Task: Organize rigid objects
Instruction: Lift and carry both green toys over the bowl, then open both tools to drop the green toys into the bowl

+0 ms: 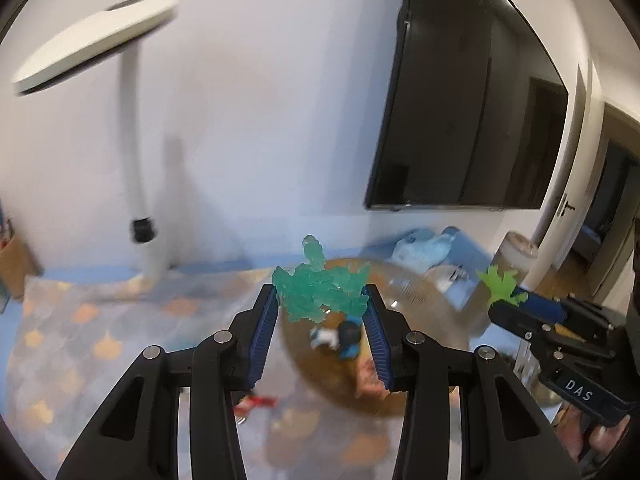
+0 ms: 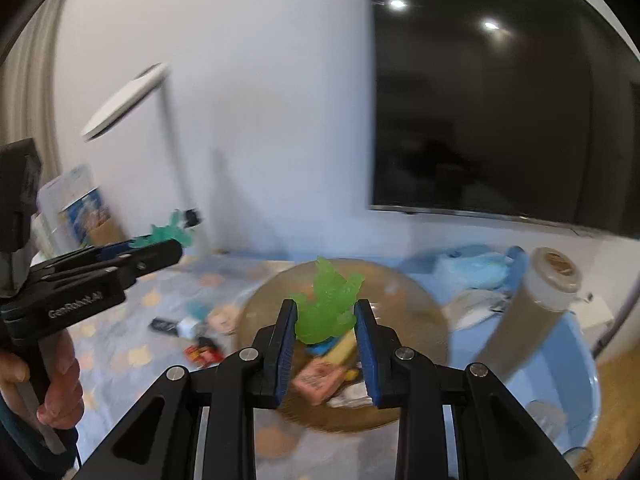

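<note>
the left gripper (image 1: pixel 322 300) fills the near edge of the left wrist view, its black arms spreading toward the lens and its blue ribbed pads clamped on a translucent teal figure (image 1: pixel 320 286) held up off the surface. in the right wrist view the right gripper (image 2: pixel 325 316) sits just as near, its jaws drawn narrow onto a translucent lime green figure (image 2: pixel 328 308), also in the air.

each view shows the other tool from the side. the left view catches the right gripper at its right edge with the green figure sticking out past the tips, and fingers wrapped round the handle low in the corner. the right view shows the left gripper at its left edge with the teal figure at its tip, and a hand (image 2: pixel 56 380) gripping the handle below.

only the right view shows a tilted brown cylinder (image 2: pixel 528 312) with a pale cap, a blue tub (image 2: pixel 576 364) and a scatter of small toys on the patterned mat (image 2: pixel 120 344). only the left view shows a door and its handle far right. both show the round brown tray (image 2: pixel 424 320) under the figures, a white lamp (image 1: pixel 96 36) and a dark wall screen (image 1: pixel 472 120).

both grippers point downward over the tray.

"das" reads on the right gripper's body, "genrobot.ai" on the left's.
</note>
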